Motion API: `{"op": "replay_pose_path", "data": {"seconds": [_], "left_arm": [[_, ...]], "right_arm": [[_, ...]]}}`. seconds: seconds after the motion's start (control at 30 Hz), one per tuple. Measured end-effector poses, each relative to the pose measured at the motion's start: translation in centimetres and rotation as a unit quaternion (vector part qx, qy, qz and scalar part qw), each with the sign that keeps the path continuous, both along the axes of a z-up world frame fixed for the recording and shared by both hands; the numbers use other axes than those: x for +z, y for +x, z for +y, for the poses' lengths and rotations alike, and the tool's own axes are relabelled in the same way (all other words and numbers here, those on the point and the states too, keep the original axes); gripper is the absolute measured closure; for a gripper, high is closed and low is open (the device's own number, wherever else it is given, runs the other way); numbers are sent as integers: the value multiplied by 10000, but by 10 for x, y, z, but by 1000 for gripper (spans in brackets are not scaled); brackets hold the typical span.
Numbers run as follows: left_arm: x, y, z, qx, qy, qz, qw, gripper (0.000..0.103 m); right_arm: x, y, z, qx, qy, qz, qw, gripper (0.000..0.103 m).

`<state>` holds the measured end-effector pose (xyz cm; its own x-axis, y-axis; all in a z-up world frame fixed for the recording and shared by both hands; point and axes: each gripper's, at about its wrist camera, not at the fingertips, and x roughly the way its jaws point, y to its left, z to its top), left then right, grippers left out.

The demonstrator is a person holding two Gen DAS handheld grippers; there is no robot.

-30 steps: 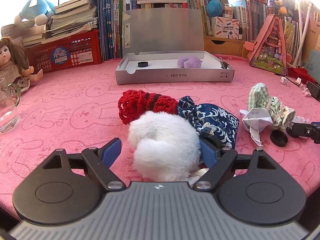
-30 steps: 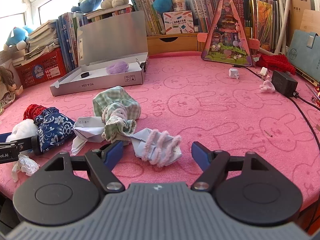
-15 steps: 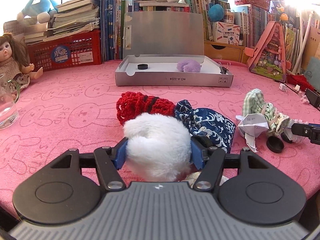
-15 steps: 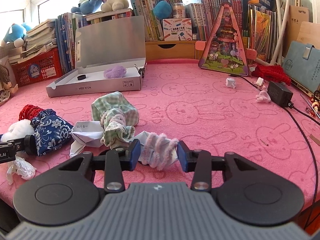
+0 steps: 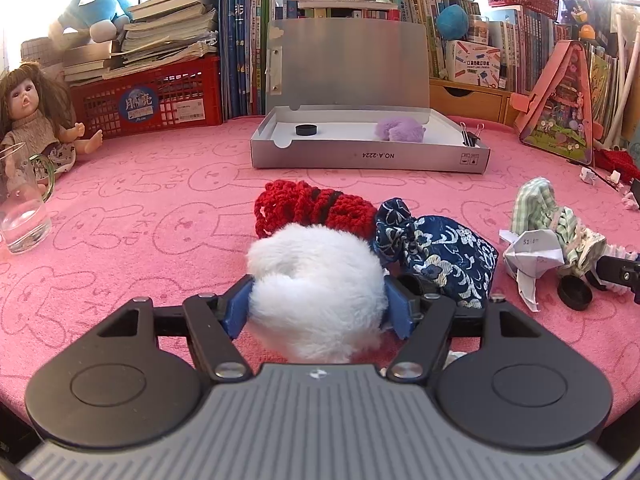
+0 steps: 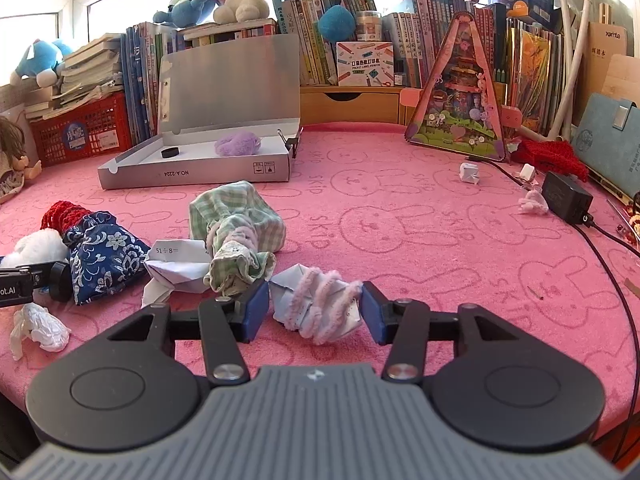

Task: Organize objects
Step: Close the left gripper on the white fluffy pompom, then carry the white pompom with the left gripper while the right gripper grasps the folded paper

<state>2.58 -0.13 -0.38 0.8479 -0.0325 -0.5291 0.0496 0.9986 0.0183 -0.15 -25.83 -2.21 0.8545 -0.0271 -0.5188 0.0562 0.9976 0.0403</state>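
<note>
A white fluffy ball (image 5: pixel 316 292) sits between the blue pads of my left gripper (image 5: pixel 318 312). The pads still press its fur while the jaws are opening. Behind it lie a red crochet pouch (image 5: pixel 312 208) and a blue floral pouch (image 5: pixel 440 248). My right gripper (image 6: pixel 316 310) holds a folded paper wrapped in pink pipe cleaner (image 6: pixel 320 308). Its pads touch both sides and these jaws are opening too. An open grey box (image 5: pixel 368 156) at the back holds a purple pompom (image 5: pixel 400 130) and a black cap (image 5: pixel 306 130).
A green checked pouch (image 6: pixel 236 216), folded white paper (image 6: pixel 176 264) and a black cap (image 5: pixel 574 296) lie between the grippers. A glass jug (image 5: pixel 20 216) and doll (image 5: pixel 32 120) stand far left. A charger with cable (image 6: pixel 566 198) lies far right. Books line the back.
Both grippers closed from wide open onto their objects, the left on the white ball and the right on the paper bundle. Since half a second ago both have widened slightly.
</note>
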Motion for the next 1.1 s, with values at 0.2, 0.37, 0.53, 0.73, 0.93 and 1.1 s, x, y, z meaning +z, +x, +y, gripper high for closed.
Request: {"op": "replay_pose_path", "data": {"seconds": [0.2,0.37,0.53,0.73,0.93,1.1], "left_arm": [[7,-3,7,72,-26,-127,9999,24],[5,-2,11,104,-107,-31,9999,20],[0,-2,6,44,4,14,10000,23],[2,-4,5,-47,-66,-17,10000,35],[9,-3,8,64,-113,-7,9999,35],[18,3,12,235,-119,69,9996,35]], "right_arm": [[-2,2,-4,-21,-44,46,10000,37],[-4,2,1,156,-93,56,9998,27],[-6,-1,9,232,-303,72,9992,37],[-1,-3,4,207,-210,11,9996,53],[9,-3,1,248,-124,-112,9996,53],[19,6,-8,254,260,-93,9993,53]]}}
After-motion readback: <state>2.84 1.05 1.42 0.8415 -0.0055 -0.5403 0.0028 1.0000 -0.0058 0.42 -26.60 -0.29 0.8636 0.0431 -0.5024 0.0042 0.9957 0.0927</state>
